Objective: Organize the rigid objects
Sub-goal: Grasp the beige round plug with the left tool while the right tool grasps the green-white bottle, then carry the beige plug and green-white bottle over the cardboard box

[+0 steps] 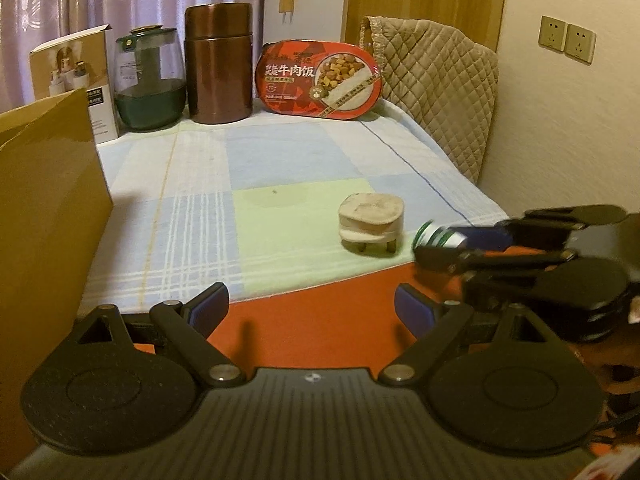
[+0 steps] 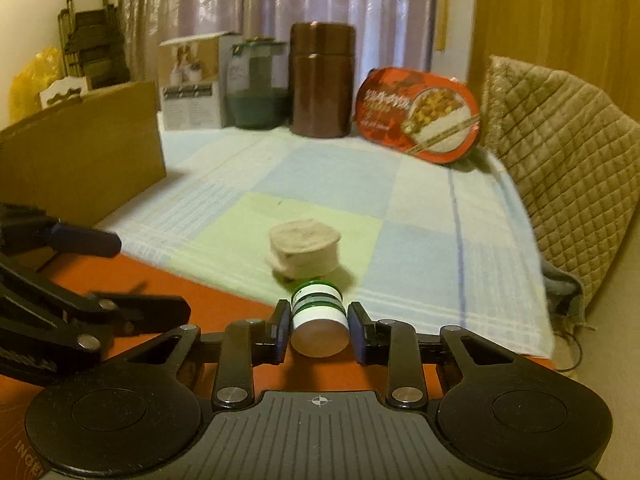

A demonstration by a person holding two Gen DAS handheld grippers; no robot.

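My right gripper is shut on a small white bottle with green bands, held lying along the fingers just above the red table edge; the bottle also shows in the left wrist view. A small beige stool-shaped block sits on the checked cloth just beyond the bottle; it also shows in the left wrist view. My left gripper is open and empty over the red surface, left of the right gripper.
A cardboard box stands at the left. At the back stand a printed carton, a green-based glass jar, a brown canister and a red meal box. A quilted cushion lies at the right.
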